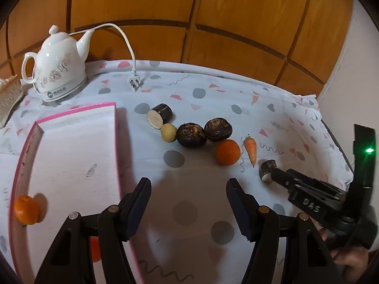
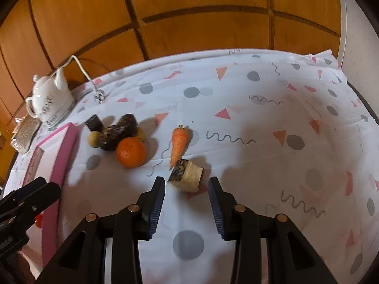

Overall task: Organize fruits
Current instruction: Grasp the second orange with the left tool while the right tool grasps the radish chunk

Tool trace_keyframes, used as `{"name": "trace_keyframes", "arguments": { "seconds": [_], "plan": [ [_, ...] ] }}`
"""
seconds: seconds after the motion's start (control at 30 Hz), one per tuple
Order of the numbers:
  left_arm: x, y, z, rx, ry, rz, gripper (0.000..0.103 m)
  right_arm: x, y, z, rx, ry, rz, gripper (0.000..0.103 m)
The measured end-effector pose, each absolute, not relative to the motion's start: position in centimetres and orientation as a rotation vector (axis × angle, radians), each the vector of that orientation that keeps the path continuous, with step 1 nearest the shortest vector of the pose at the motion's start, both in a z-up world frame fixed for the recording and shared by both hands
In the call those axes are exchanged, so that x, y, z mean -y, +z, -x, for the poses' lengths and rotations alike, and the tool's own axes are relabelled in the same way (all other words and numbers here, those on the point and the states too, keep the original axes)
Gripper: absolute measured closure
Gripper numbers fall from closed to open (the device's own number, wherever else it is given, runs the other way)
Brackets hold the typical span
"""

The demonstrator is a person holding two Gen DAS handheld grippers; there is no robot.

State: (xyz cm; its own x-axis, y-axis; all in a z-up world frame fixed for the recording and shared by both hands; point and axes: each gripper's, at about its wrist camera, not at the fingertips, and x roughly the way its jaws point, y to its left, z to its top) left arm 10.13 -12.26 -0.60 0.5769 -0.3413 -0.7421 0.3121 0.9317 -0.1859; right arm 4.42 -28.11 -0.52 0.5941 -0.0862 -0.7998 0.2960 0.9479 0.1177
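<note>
Fingers first: on my right gripper (image 2: 186,189) they stand spread wide, the blue-ribbed pads either side of a cut dark-skinned chunk (image 2: 187,176) lying on the tablecloth (image 2: 272,130), and I see no pad touching it. The chunk's pale cut face turns right and near. Just beyond it, a small carrot (image 2: 179,143) points its tip toward the chunk, nearly touching it. Left of the carrot sits an orange (image 2: 130,152), and behind that a cluster of dark round roots (image 2: 119,132) with a small yellowish fruit (image 2: 94,139) at its left edge.

My left gripper (image 1: 188,197) is also spread, holding nothing, over bare cloth near the pink-rimmed tray (image 1: 78,108). In that view the tray lies on the left, with one orange in the tray (image 1: 26,210) by its near-left rim; something orange-red shows behind my left finger, too hidden to identify. Farther out, the line of produce runs from a dark cut cylinder (image 1: 160,117) through the roots to the orange and carrot. A white kettle (image 1: 59,64) stands at the far left, its plug (image 1: 134,82) lying loose on the cloth. Wooden panels (image 1: 213,23) close the far side.
</note>
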Motion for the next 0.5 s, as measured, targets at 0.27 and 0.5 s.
{"name": "trace_keyframes", "arguments": {
  "seconds": [0.27,0.5],
  "plan": [
    [14.6,-2.2,-12.4,-0.921,-0.432,0.045,0.037,28.6,-0.5,-4.0,-0.89,-0.183,-0.244,0.085],
    [17.9,-3.2,-14.6,-0.947,-0.458,0.038,0.038,29.7,-0.4,-3.3,-0.895,-0.193,-0.234,0.087]
  ]
}}
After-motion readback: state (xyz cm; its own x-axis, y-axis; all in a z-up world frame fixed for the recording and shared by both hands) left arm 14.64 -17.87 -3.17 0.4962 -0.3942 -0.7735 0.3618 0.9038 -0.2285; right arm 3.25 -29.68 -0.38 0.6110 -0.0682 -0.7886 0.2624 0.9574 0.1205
